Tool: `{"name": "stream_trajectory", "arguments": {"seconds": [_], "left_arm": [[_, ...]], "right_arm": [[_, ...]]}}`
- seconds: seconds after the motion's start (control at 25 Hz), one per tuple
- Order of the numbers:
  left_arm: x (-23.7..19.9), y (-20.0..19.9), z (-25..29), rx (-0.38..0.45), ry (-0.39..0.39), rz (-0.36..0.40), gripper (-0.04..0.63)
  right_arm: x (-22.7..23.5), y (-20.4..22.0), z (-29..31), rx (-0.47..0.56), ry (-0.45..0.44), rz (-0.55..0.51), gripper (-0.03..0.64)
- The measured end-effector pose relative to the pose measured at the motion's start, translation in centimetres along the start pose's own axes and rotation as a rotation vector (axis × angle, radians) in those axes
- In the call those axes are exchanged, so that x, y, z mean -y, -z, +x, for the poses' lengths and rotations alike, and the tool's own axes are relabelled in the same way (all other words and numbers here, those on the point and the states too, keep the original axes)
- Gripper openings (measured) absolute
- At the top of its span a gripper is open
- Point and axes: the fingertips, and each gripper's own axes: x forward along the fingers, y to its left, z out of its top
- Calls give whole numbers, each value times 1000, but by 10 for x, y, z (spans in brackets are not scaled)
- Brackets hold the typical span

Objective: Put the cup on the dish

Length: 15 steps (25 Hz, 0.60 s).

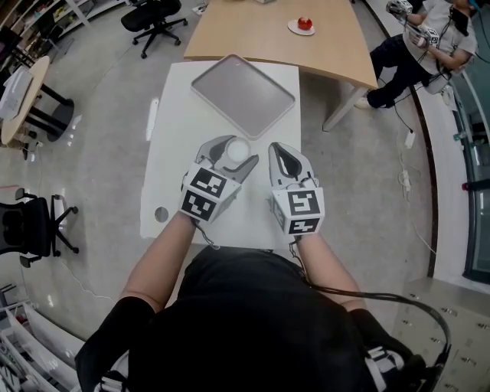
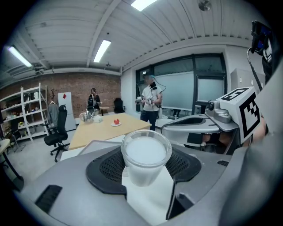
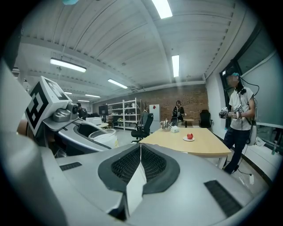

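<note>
Grey square dish (image 1: 243, 95), seen whole only in the head view, lies at the far edge of the white table (image 1: 172, 145). Near the table's middle, short of the dish, the left gripper (image 1: 242, 151) clamps the translucent white plastic cup (image 2: 146, 154). Its own view shows the right gripper (image 3: 140, 148) closed, jaws meeting on nothing.

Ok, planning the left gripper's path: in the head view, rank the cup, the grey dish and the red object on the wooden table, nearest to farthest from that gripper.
1. cup: clamped in the jaws of the left gripper.
2. grey dish: just ahead, on the white table.
3. red object: farthest, on the wooden table.
</note>
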Motion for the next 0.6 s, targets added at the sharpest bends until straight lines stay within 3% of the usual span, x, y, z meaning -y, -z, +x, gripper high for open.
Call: {"name": "stream_trajectory", "arguments": {"seconds": [0.6], "left_arm": [[-52, 15, 9, 38, 80, -17, 273]], "right_arm": [[-21, 3, 49, -49, 72, -29, 14]]}}
